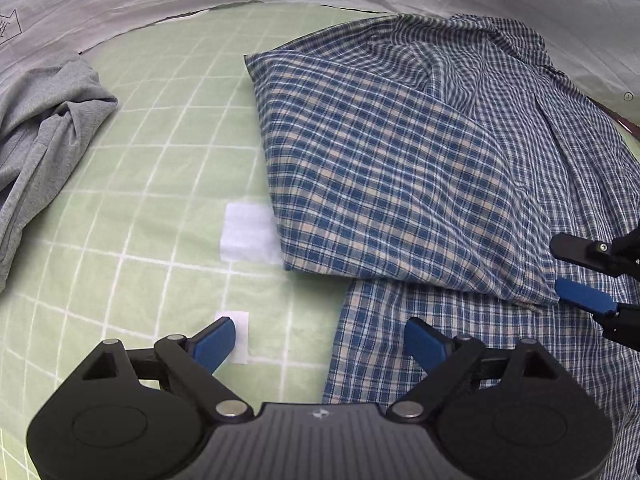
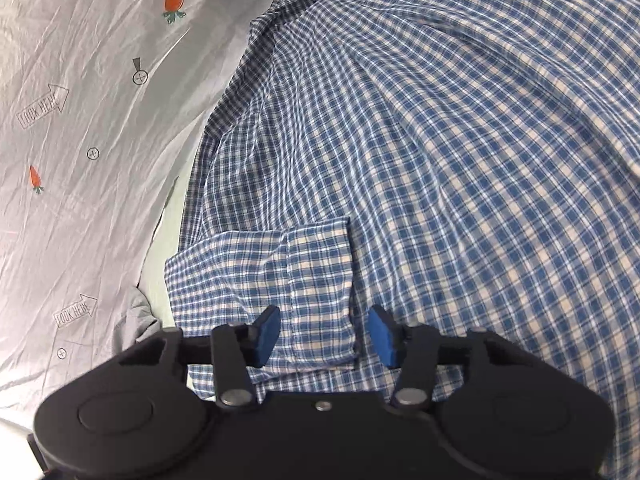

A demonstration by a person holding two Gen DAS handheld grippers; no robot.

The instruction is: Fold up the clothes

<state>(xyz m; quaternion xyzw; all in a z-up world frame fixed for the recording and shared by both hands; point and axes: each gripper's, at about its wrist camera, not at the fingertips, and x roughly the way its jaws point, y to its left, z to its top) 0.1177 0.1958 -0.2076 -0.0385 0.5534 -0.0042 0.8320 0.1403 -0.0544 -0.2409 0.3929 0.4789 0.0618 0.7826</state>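
Note:
A blue and white checked shirt [image 1: 400,168] lies on the green grid mat [image 1: 160,168], with one side folded over its body. My left gripper [image 1: 320,340] is open and empty, low over the mat at the shirt's near left edge. My right gripper [image 2: 324,334] is open, its fingers either side of the sleeve cuff [image 2: 320,280] that lies folded on the shirt [image 2: 460,160]. It also shows at the right edge of the left wrist view [image 1: 576,272], by the folded flap's corner.
A crumpled grey garment [image 1: 44,128] lies at the mat's left edge. A grey printed sheet [image 2: 80,120] with carrots surrounds the mat. White patches [image 1: 248,232] mark the mat near the shirt.

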